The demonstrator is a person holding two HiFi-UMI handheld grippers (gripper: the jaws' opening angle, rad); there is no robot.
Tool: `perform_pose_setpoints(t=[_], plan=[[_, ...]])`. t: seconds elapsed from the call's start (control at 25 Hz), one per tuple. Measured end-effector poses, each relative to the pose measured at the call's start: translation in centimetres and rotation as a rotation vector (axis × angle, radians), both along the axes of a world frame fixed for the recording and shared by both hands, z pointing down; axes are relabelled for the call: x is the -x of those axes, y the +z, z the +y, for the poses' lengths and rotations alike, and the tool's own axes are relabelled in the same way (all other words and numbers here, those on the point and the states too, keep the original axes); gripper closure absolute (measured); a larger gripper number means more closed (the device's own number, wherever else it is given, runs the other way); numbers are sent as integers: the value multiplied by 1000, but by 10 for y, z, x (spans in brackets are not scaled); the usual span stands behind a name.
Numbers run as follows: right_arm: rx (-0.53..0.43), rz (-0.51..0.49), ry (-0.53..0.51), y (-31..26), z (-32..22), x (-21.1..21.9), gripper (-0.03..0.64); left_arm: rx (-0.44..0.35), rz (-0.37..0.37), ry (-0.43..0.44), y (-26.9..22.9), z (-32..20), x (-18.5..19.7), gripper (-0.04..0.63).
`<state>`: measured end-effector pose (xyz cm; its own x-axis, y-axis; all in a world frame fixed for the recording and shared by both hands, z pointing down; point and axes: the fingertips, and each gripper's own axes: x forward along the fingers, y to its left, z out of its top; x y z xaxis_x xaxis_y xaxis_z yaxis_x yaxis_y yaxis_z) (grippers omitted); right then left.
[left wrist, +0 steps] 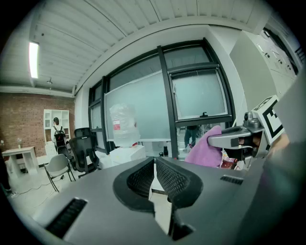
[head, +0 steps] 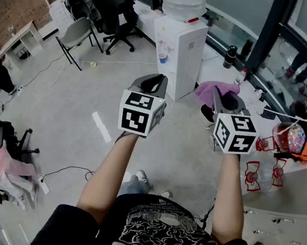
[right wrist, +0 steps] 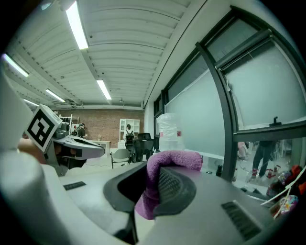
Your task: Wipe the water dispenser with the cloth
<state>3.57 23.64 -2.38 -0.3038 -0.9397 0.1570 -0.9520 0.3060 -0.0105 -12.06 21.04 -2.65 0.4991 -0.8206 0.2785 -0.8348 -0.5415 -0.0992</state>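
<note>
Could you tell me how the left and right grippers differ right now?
The left gripper is shut on nothing, its ribbed jaws meeting at the tips; the right gripper is shut on a fuzzy purple cloth that bulges over its jaws. In the head view the left gripper shows right beside the white water dispenser, the right gripper farther off to its right. Both are grey and clear of the dispenser.

The left gripper [left wrist: 154, 161] has its jaws all but together, nothing between them. The dispenser [left wrist: 126, 154] stands at eleven o'clock. At three o'clock the right gripper [left wrist: 216, 140] pinches a cloth [left wrist: 203, 152].
</note>
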Motion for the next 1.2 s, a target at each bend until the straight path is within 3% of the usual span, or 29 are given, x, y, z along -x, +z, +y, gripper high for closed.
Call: perform_pose_setpoints(t=[0.64, 1.2], plan=[[22, -4, 28, 17, -47, -7, 575, 40, -2, 28, 24, -51, -10, 558], [65, 23, 102, 16, -205, 15, 575, 79, 27, 122, 31, -220, -3, 558]])
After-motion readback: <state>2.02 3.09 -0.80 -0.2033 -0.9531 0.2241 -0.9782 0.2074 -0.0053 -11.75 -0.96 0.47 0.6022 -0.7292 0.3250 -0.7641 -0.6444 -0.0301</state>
